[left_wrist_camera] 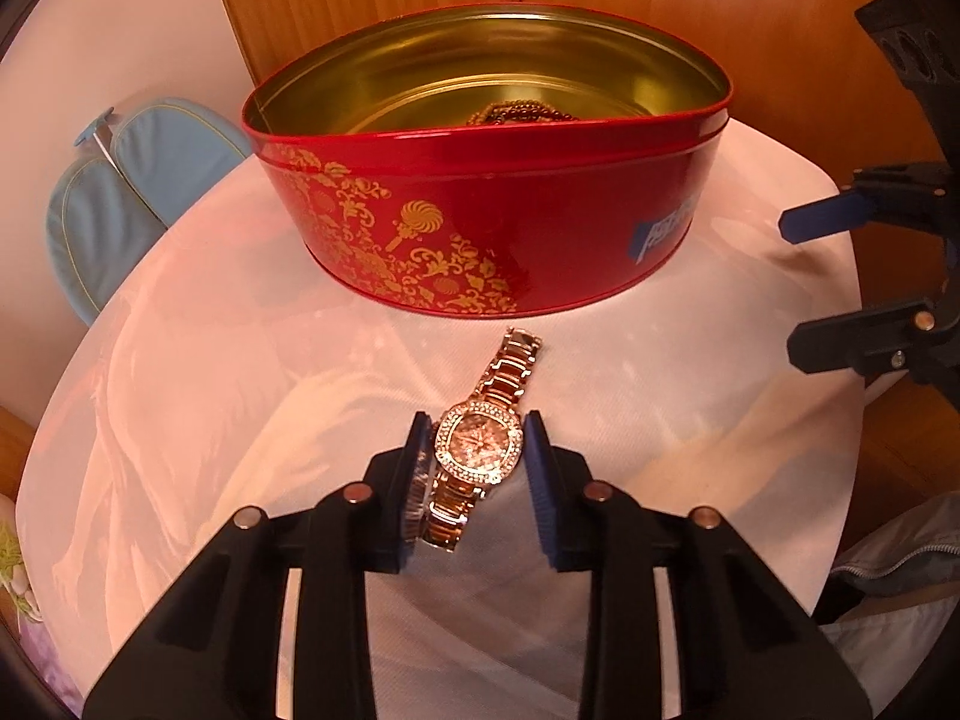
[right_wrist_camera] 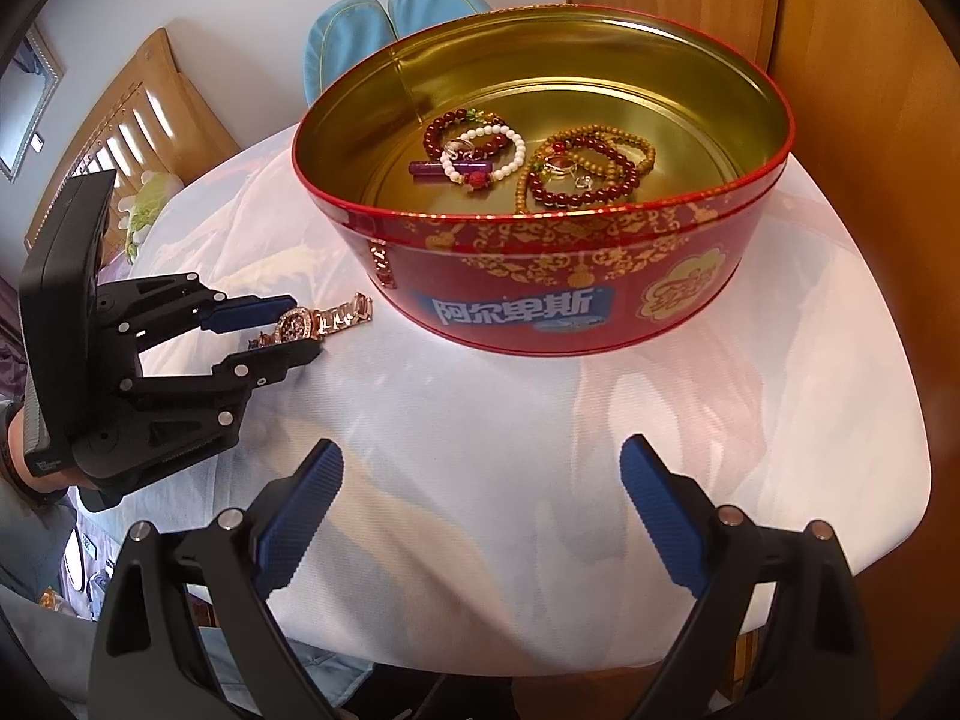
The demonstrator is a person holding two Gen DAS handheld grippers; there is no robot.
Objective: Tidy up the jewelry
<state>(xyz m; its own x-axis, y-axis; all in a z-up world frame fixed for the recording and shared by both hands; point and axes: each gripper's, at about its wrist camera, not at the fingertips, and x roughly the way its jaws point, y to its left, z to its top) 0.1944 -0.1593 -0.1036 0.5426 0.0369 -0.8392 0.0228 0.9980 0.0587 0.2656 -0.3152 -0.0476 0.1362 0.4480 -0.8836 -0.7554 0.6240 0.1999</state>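
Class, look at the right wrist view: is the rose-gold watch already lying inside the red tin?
No: the watch lies on the white cloth outside the red tin, between the left gripper fingers.

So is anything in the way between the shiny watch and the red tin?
Nothing on the cloth lies between the watch and the red tin. Only the tin's own wall stands there, so the left gripper must lift the watch over the rim.

Blue chair, wooden headboard
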